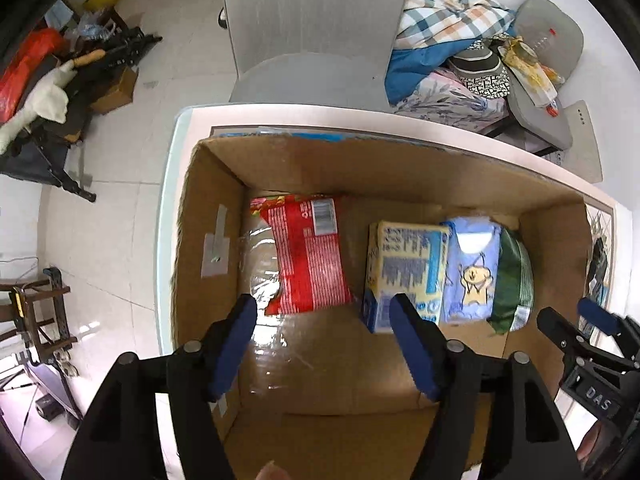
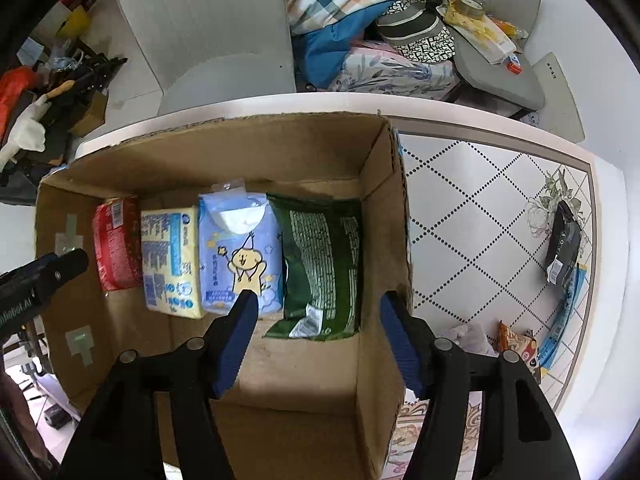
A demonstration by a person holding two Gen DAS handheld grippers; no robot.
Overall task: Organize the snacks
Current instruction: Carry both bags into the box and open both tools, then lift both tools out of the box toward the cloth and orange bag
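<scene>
An open cardboard box (image 1: 216, 200) (image 2: 376, 184) stands on the table. Inside lie a red snack bag (image 1: 308, 256) (image 2: 116, 244), a yellow packet (image 1: 408, 268) (image 2: 170, 260), a light blue pack with a cartoon figure (image 1: 474, 276) (image 2: 240, 252) and a green bag (image 1: 514, 280) (image 2: 324, 260), side by side. My left gripper (image 1: 324, 312) hovers open above the box's left half, empty. My right gripper (image 2: 316, 308) hangs open over the green bag and the box's right wall, empty.
On the patterned tablecloth (image 2: 480, 208) to the right of the box lie a black packet (image 2: 564, 244), a blue wrapper (image 2: 564, 320) and an orange snack pack (image 2: 516, 344). A grey chair (image 2: 208, 32) stands behind the table. Bedding and clutter (image 2: 376, 20) lie beyond.
</scene>
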